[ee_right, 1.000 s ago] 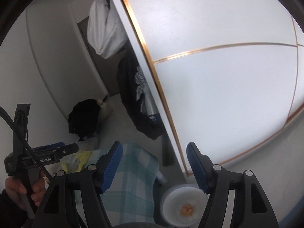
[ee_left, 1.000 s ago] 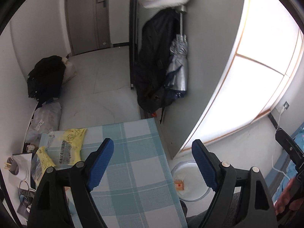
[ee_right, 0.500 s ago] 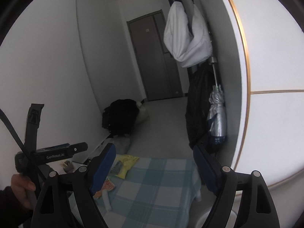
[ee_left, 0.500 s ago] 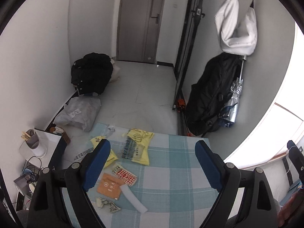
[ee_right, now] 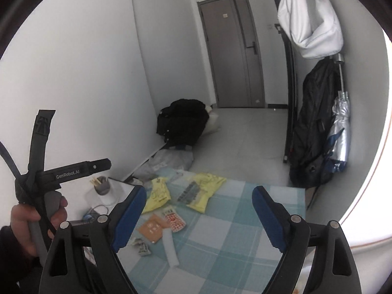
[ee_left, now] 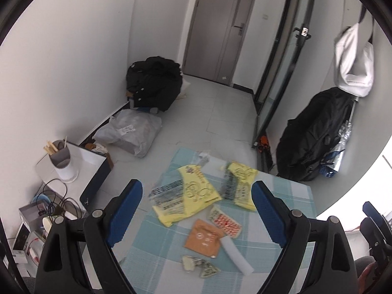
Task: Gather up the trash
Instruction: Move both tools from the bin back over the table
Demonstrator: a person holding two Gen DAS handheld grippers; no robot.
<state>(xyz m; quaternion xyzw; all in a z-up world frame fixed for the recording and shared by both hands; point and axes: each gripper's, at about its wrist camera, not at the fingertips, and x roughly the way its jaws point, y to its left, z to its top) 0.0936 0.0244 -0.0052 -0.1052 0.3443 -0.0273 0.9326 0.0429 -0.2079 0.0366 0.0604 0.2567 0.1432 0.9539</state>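
Both tongs, left (ee_left: pixel 196 210) and right (ee_right: pixel 198 210), gaped wide and empty over my table (ee_left: pixel 281 196); orange packet (ee_left: pixel 203 238) lay at six o'clock of the yellow bags (ee_left: pixel 193 191).

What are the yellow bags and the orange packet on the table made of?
The yellow bags look like thin, soft plastic film: they lie crumpled, with printed text. The orange packet looks like matte paper or card, flat with crisp edges, though it could be plastic. Both rest on the checked tablecloth, apparently woven fabric.
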